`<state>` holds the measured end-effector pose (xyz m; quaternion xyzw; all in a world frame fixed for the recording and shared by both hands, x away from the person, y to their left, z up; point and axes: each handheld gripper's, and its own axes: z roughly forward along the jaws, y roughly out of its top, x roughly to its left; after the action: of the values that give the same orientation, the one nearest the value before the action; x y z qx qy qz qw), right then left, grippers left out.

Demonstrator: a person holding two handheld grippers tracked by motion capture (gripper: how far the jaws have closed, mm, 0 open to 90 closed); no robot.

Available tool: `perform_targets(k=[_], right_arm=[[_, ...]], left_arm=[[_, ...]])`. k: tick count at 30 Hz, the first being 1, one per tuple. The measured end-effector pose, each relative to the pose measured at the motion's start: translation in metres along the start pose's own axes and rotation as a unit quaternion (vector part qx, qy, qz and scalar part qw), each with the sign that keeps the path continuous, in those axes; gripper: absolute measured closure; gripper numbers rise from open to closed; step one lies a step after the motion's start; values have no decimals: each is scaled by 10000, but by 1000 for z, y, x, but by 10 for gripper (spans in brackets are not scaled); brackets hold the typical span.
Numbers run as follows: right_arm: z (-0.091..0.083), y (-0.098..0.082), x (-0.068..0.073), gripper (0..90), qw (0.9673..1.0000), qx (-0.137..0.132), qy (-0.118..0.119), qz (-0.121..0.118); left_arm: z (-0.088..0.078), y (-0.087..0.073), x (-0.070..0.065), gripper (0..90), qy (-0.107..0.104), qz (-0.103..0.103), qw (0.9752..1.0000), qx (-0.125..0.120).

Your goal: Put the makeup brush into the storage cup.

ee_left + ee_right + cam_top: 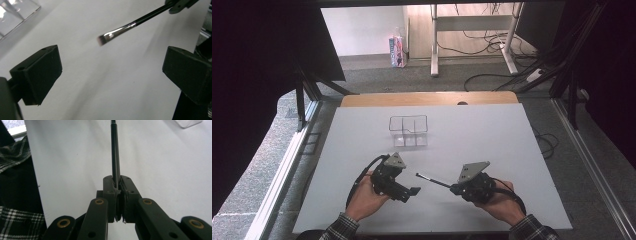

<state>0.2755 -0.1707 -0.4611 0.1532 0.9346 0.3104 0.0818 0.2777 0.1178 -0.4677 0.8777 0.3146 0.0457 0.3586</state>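
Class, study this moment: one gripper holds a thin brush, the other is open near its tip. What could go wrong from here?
1. The right gripper pinches the brush only at its handle end, so the long shaft could pivot or slip.
2. The left gripper has its jaws wide apart near the bristles; closing there could crush them.
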Motion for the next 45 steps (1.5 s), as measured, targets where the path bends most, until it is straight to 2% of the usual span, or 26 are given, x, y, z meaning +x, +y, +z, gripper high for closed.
perform_targets(k=[3,5,6,11,13,19,20,21,22,23,24,26,27,29,31,32,33,34,35,36,39,40,42,43,44,45], right_arm=[[-1,-1,0,831,9999,-66,-91,43],[-2,-1,0,831,9995,-167,-245,96],[-3,-2,-1,830,9993,-202,-282,143],[-6,-2,-2,830,9979,-404,-391,314],[-7,-2,-1,830,9966,-563,-471,383],[-10,-3,1,830,9925,-909,-639,504],[-11,-4,1,830,9917,-975,-676,506],[-11,-4,2,830,9895,-1124,-748,514],[-11,-4,3,830,9886,-1178,-770,528],[-11,-4,3,830,9886,-1178,-770,528],[-10,-4,5,830,9862,-1301,-866,549],[-8,-4,7,830,9833,-1464,-903,596],[-8,-4,7,830,9833,-1464,-903,596],[-5,-3,11,830,9793,-1706,-893,626],[-2,-1,13,830,9780,-1799,-875,594],[-1,0,15,830,9772,-1843,-885,572],[0,1,17,830,9767,-1879,-878,547],[1,2,19,830,9762,-1914,-881,508],[1,2,19,830,9762,-1914,-881,508],[3,4,22,830,9747,-1992,-907,460],[4,6,25,829,9725,-2101,-907,434],[5,6,26,829,9719,-2130,-912,417],[6,7,26,829,9710,-2174,-903,417],[6,7,26,829,9710,-2174,-903,417],[7,7,27,829,9704,-2213,-867,428],[7,7,27,829,9697,-2240,-868,440]], left_arm=[[0,-3,3,31,-29,-131,9999,-103],[0,-6,8,34,-237,-315,9990,-215],[1,-9,12,37,-432,-498,9973,-332],[0,-13,16,38,-527,-567,9960,-438],[0,-14,17,37,-676,-712,9938,-526],[-2,-13,18,37,-713,-873,9905,-789],[-2,-12,18,37,-742,-915,9894,-850],[-3,-12,20,36,-795,-1045,9869,-939],[-3,-12,20,36,-795,-1045,9869,-939],[-4,-11,20,36,-878,-1124,9849,-984],[-6,-10,21,38,-966,-1206,9830,-994],[-8,-7,20,40,-1011,-1237,9818,-1028],[-8,-7,20,39,-1011,-1237,9818,-1028],[-10,-4,19,37,-1147,-1245,9789,-1141],[-11,-3,18,33,-1167,-1241,9782,-1188],[-12,0,18,32,-1269,-1223,9757,-1302],[-12,0,18,33,-1269,-1223,9757,-1302],[-13,2,17,36,-1365,-1244,9733,-1364],[-13,2,17,44,-1365,-1244,9733,-1364],[-13,4,16,58,-1477,-1257,9705,-1430],[-13,5,15,122,-1528,-1252,9694,-1457],[-13,6,14,150,-1594,-1265,9676,-1497],[-12,6,14,203,-1642,-1260,9668,-1497],[-12,7,14,203,-1696,-1267,9659,-1492],[-10,7,14,256,-1797,-1288,9634,-1515],[-9,8,14,281,-1841,-1290,9625,-1516]])
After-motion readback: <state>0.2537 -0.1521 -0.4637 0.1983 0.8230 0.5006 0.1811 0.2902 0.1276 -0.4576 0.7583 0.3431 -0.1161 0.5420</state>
